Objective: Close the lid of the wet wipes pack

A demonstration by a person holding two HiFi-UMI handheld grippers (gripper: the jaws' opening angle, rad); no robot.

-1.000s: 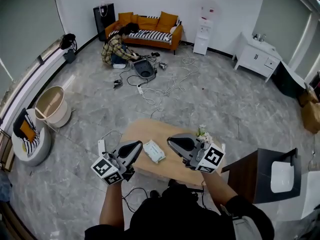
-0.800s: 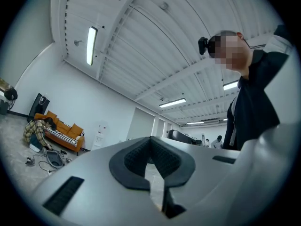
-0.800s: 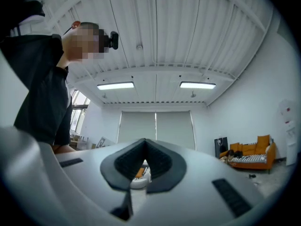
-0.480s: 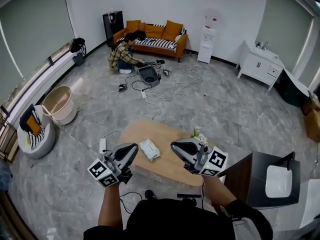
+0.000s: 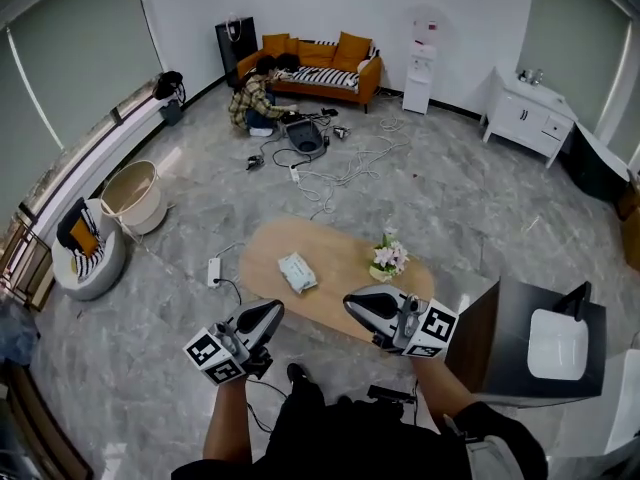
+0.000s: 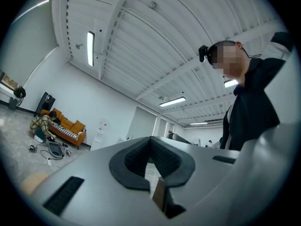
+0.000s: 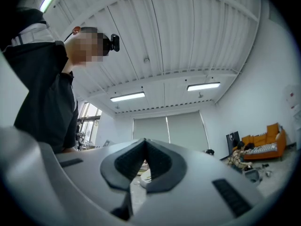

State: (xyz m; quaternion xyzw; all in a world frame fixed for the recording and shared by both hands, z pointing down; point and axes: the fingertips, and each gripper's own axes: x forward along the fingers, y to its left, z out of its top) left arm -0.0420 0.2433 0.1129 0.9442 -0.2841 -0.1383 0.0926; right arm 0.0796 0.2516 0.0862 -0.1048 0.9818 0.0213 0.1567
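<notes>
Wet wipes pack (image 5: 298, 272), a pale, soft plastic pouch, lies flat towards the left end of the oval wooden table (image 5: 345, 261). It is likely light and yielding, so press on its stiffer lid. Left gripper (image 5: 272, 310) and right gripper (image 5: 352, 299) are clenched and empty.

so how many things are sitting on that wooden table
2. A wet wipes pack lies on the oval wooden table's left part; a small bunch of flowers stands near its right end. The right gripper covers some near edge, so more could be hidden.
</notes>
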